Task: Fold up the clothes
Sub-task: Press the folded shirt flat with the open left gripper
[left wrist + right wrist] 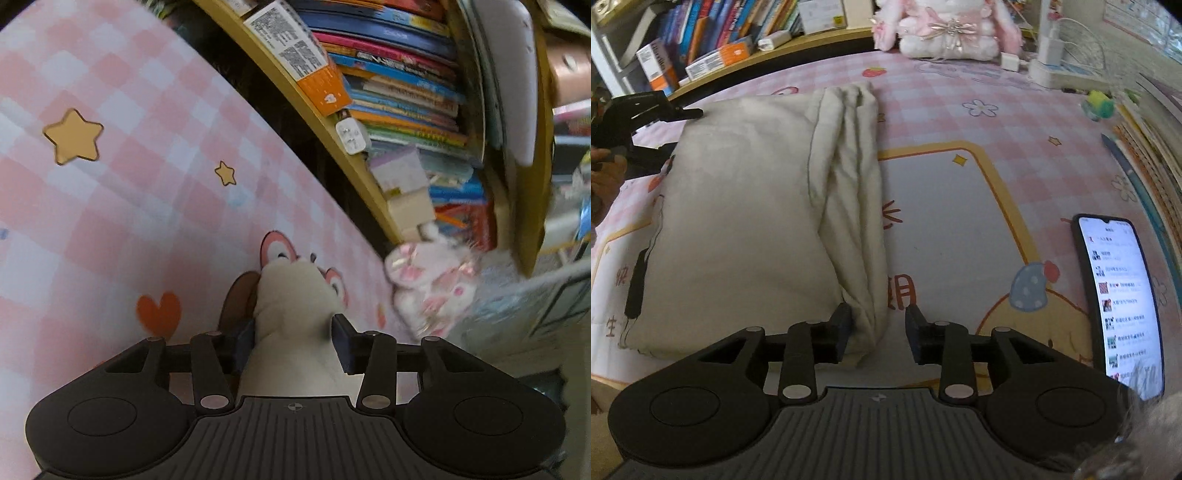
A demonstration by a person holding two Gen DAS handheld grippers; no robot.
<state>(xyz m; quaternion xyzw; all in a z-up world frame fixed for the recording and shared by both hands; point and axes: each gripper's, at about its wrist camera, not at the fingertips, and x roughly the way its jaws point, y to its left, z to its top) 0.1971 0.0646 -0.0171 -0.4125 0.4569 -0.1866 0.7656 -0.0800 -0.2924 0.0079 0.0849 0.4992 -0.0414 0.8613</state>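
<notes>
A cream garment lies folded on the pink checked mat, with bunched folds along its right edge. My right gripper is open over the garment's near right corner. The cloth touches the left finger and there is a gap to the right finger. My left gripper is open with a puffy bunch of the cream garment standing between its fingers. In the right wrist view the left gripper sits at the garment's far left corner, held by a hand.
A lit phone lies on the mat at the right, with a pen beyond it. A pink-and-white plush toy and a white charger stand sit at the back. A bookshelf borders the mat.
</notes>
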